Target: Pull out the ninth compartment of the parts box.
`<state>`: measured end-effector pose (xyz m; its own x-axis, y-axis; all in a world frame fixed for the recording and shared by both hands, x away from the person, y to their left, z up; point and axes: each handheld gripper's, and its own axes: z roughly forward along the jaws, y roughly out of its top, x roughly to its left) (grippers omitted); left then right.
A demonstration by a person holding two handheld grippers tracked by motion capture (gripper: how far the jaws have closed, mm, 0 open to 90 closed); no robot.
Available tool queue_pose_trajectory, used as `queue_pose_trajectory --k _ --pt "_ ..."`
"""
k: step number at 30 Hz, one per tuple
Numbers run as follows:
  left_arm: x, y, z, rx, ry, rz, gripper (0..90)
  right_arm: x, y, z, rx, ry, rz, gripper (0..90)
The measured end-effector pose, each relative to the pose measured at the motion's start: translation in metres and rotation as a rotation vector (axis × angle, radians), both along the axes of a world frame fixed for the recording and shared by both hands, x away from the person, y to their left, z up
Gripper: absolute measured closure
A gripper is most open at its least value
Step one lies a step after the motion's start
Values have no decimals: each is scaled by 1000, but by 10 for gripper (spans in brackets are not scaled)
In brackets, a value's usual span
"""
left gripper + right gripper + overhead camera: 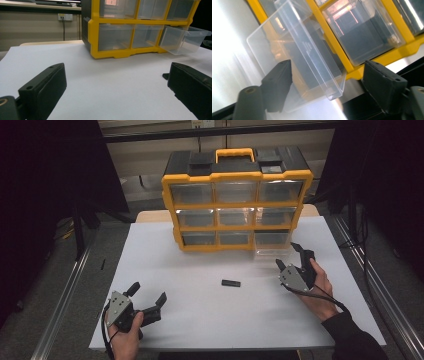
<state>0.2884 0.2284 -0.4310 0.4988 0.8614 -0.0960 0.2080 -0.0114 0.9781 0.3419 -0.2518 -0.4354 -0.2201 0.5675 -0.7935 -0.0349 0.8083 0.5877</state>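
A yellow and black organizer (235,200) with clear drawers stands at the back of the white table (200,320). Its bottom right drawer (272,249) is pulled out onto the table. My right gripper (287,255) is open just in front of that drawer. In the right gripper view the drawer's clear front (299,50) lies between the jaws, and neither pad touches it. A small black part (231,283) lies flat mid-table. My left gripper (147,292) rests open near the front left with nothing between its jaws. In the left gripper view the pulled-out drawer (185,40) juts from the organizer (112,53).
The organizer's other drawers are pushed in. Dark frames and rails flank the table on both sides. A wall socket (65,17) sits behind the table at left.
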Motion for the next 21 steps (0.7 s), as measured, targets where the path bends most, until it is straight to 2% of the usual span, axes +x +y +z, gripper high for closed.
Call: queue_pose_trajectory --k 2,7,16,21 --pt "0 0 0 1 0 0 22 0 -2 2 41 15 -5 212" --pt "0 0 0 0 0 1 22 1 -8 7 183 71 -4 164" --pt "0 0 0 8 -5 9 28 4 -17 9 471 197 6 87" --pt "-1 0 1 14 -6 16 28 3 -21 10 587 254 19 82"
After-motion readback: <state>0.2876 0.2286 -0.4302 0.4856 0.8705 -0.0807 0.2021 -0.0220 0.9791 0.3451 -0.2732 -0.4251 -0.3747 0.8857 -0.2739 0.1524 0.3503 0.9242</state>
